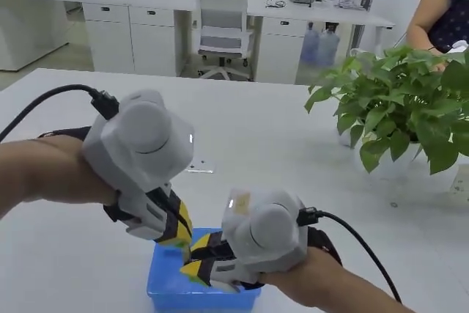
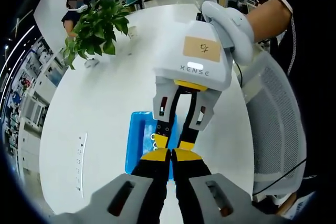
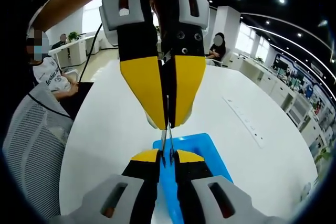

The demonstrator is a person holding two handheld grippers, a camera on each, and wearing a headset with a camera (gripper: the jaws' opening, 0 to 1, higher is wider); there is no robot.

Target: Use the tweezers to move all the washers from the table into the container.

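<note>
Head view. A blue container [image 1: 165, 285] stands on the white counter [image 1: 278, 144] at 6 o'clock. The left gripper [image 1: 179, 234] reaches down over it from 10 o'clock, and the right gripper [image 1: 192, 265] comes in from 4 o'clock. Their yellow tips nearly meet above the container. A potted plant [image 1: 396, 100] stands on the counter at 2 o'clock, well apart from the grippers, and a person [image 1: 440, 5] is beyond it at 1 o'clock.

Right gripper view. The tweezers [image 3: 168, 129] show as a thin metal strip above the container. Its upper end lies in the slit between the left gripper's jaws at 12 o'clock, and its lower end lies between the right gripper's jaws at 6 o'clock. Both pairs of jaws are drawn narrow on the tweezers. Whether the tweezers carry a washer cannot be told.

Left gripper view. The left jaws stand close together, facing the right gripper's jaws.
</note>
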